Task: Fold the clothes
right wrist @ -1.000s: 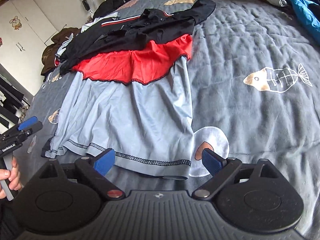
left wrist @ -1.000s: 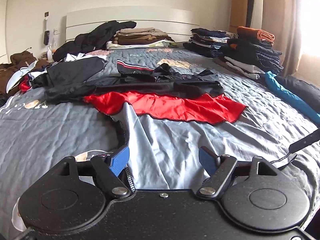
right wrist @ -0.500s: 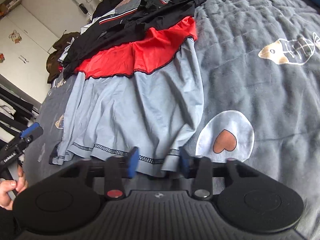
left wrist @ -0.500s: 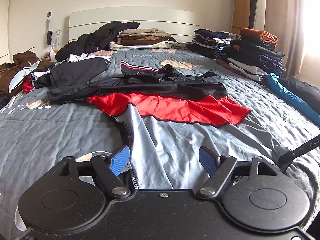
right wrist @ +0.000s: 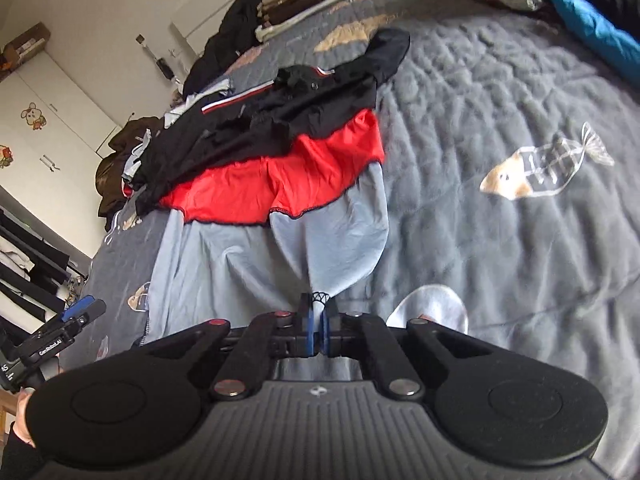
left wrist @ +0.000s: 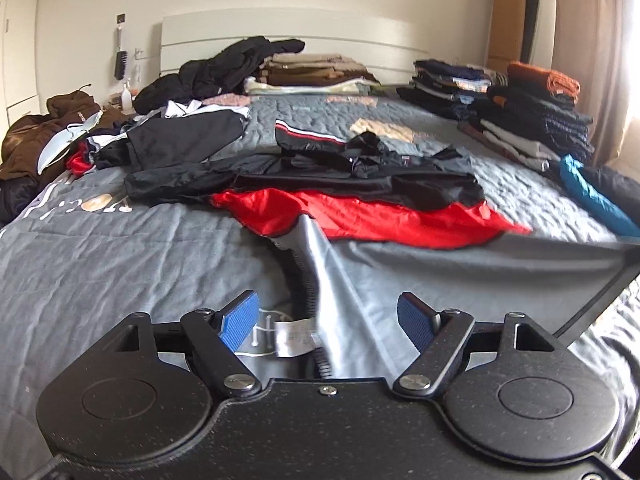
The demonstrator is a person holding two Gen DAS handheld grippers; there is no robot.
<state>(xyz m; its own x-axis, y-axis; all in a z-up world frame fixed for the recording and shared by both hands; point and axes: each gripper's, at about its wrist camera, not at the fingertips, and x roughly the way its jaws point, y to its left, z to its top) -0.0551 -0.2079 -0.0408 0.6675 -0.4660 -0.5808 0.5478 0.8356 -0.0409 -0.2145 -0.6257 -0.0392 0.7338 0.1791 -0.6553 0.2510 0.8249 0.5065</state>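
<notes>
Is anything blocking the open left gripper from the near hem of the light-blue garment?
Nothing visible does. The left gripper has its jaws open around the light-blue garment hem and white label. The right gripper already pinches the other corner.

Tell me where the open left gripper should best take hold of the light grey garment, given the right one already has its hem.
Probably the near left hem corner of the light grey garment, beside its white label. The left gripper already straddles that stitched edge with jaws apart, so closing in straight ahead from the near side would mirror the right gripper, shut on the hem.
</notes>
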